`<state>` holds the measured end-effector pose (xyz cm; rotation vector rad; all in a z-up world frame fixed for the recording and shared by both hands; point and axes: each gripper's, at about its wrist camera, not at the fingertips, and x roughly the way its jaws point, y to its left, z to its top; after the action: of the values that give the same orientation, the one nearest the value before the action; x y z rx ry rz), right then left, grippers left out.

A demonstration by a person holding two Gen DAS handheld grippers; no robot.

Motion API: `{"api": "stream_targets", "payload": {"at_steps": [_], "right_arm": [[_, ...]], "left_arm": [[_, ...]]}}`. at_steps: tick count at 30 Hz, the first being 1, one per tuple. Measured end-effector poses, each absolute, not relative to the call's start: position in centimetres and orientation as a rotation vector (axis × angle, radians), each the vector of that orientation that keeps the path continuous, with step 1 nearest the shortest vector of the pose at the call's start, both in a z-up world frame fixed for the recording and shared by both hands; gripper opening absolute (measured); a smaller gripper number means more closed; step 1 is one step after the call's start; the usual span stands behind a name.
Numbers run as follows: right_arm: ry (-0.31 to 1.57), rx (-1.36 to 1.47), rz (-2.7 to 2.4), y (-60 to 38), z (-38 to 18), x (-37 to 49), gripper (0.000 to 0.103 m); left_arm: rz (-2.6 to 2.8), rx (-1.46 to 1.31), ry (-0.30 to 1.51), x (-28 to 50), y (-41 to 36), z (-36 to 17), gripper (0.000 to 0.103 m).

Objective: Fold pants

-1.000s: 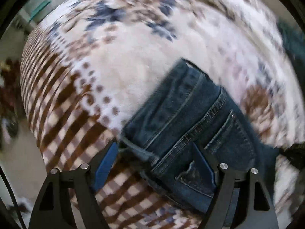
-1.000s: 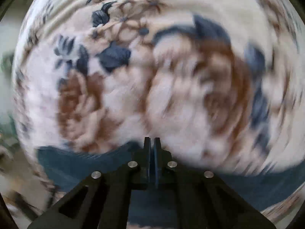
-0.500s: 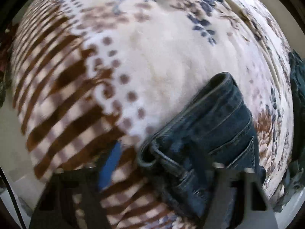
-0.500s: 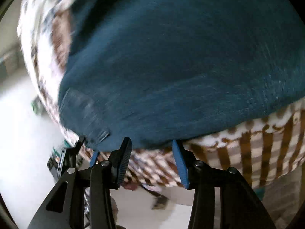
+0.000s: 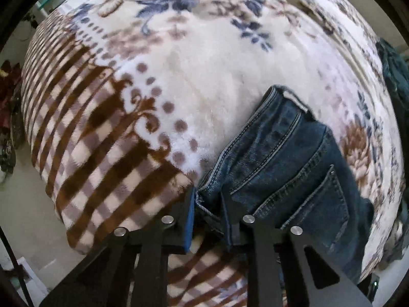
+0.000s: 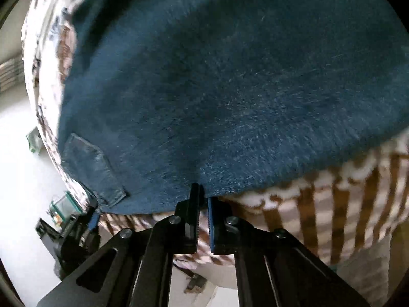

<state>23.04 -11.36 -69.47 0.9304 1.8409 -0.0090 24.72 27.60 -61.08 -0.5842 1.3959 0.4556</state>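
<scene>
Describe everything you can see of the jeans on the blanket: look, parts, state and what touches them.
The jeans are dark blue denim with pale stitching, a belt loop and a back pocket. They lie flat on a plush floral and checked blanket. The left claw is closing on the waistband corner; the right claw is shut on a plain edge.

jeans [image 6: 230, 81] motion-blurred and cut off at right wrist view's top, blanket [image 6: 345, 209] smeared

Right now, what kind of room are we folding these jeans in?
Probably a bedroom at home. The jeans lie on a plush floral and checked blanket that drapes over a raised edge like a bed's, with a pale bare floor beside it.
</scene>
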Motion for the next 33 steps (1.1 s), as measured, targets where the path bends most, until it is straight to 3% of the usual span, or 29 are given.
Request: {"api": "stream_targets", "payload": {"at_steps": [2, 4, 5, 6, 7, 8, 9, 15, 23, 30, 33], "right_arm": [[1.844, 0.947, 0.037, -11.7, -69.7, 23.5, 0.013], [1.814, 0.993, 0.083, -12.4, -69.1, 23.6, 0.039], [1.769, 0.992, 0.105, -13.4, -68.0, 23.4, 0.068], [1.726, 0.995, 0.121, -14.4, -67.2, 23.3, 0.083], [1.679, 1.0, 0.135, -15.6, -66.2, 22.9, 0.084], [1.628, 1.002, 0.134, -17.1, -65.2, 22.4, 0.084], [1.582, 1.001, 0.122, -19.0, -64.3, 21.8, 0.084], [1.363, 1.096, -0.138, -35.6, -61.5, 15.5, 0.084], [1.164, 1.107, -0.583, -61.2, -61.9, 5.8, 0.084], [1.067, 1.22, -0.628, -75.1, -66.9, 3.9, 0.076], [1.046, 1.296, -0.587, -76.9, -69.4, 4.6, 0.067]], "left_arm": [[0.466, -0.551, 1.402, 25.5, 27.0, -60.2, 0.025], [0.469, -0.449, 1.406, 26.8, 25.0, -58.4, 0.028], [0.444, -0.369, 1.397, 27.2, 23.2, -57.1, 0.035], [0.421, -0.302, 1.392, 27.6, 21.5, -56.2, 0.054], [0.386, -0.246, 1.393, 27.8, 19.6, -55.5, 0.067], [0.337, -0.201, 1.399, 28.2, 17.1, -55.0, 0.088], [0.299, -0.169, 1.403, 28.4, 14.8, -54.7, 0.09], [0.029, -0.061, 1.458, 27.8, -1.0, -55.9, 0.09], [-0.189, 0.146, 1.505, 27.9, -20.8, -60.4, 0.09], [-0.196, 0.211, 1.604, 29.1, -29.5, -65.4, 0.09], [-0.148, 0.229, 1.61, 29.8, -30.0, -66.4, 0.098]]}}
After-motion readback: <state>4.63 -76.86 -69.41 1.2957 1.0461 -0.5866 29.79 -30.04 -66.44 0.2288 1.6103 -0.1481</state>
